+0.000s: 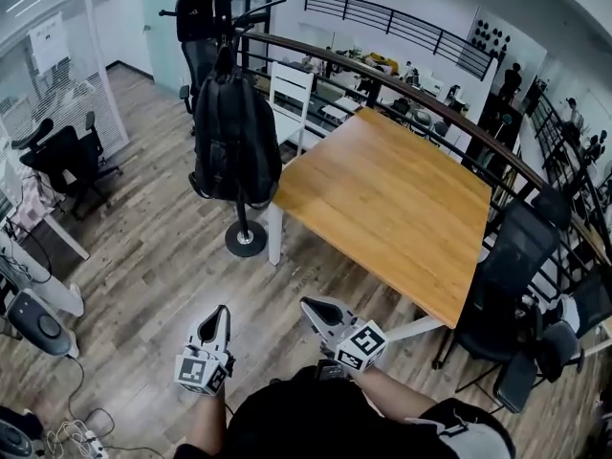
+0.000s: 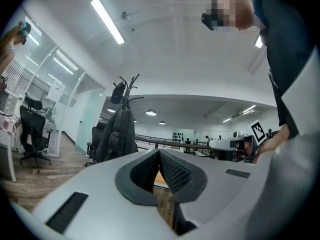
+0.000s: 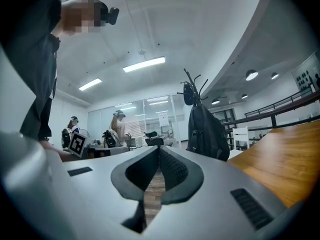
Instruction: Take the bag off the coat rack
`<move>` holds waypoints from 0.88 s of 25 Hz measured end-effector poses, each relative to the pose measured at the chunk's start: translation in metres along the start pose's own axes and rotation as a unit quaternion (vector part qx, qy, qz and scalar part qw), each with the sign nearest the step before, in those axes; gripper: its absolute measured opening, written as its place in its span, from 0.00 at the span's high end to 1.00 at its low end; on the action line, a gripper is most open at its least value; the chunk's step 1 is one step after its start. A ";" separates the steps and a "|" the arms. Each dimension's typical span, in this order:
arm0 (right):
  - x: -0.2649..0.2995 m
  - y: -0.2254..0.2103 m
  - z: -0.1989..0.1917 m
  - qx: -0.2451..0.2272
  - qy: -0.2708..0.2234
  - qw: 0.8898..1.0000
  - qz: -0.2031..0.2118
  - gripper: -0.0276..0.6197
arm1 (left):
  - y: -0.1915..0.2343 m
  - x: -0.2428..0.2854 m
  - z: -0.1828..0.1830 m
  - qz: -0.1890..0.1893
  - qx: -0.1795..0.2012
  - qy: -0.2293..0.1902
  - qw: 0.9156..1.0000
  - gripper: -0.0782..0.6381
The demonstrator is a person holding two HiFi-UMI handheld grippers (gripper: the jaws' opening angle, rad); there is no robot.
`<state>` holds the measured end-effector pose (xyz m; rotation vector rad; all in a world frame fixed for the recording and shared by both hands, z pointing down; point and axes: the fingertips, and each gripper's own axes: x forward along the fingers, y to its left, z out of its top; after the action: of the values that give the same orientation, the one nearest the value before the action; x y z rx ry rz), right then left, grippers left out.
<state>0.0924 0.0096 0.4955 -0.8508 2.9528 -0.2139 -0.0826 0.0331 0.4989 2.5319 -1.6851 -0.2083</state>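
A black backpack [image 1: 234, 137] hangs on a black coat rack [image 1: 244, 228] with a round base, at the table's left corner. A second dark bag [image 1: 198, 3] hangs higher on the rack. The backpack [image 2: 116, 136] shows ahead in the left gripper view, and the backpack [image 3: 207, 131] to the right in the right gripper view. My left gripper [image 1: 222, 314] is shut and empty, low in the head view, well short of the rack. My right gripper [image 1: 311, 306] is shut and empty beside it.
A wooden table [image 1: 382, 199] on white legs stands right of the rack. Black office chairs [image 1: 512, 275] sit at its right side, another chair [image 1: 62, 161] at the left. A dark railing [image 1: 402, 89] runs behind the table. Cables and a power strip [image 1: 81, 438] lie on the floor.
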 end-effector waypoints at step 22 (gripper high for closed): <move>0.175 -0.132 0.017 0.029 -0.010 0.999 0.022 0.91 | 0.144 0.145 0.029 0.023 -0.009 0.028 0.999 0.87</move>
<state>0.0154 -0.1965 0.4953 -0.7758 2.9276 -0.2869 -0.1633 -0.1563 0.4836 2.4592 -1.7110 -0.1462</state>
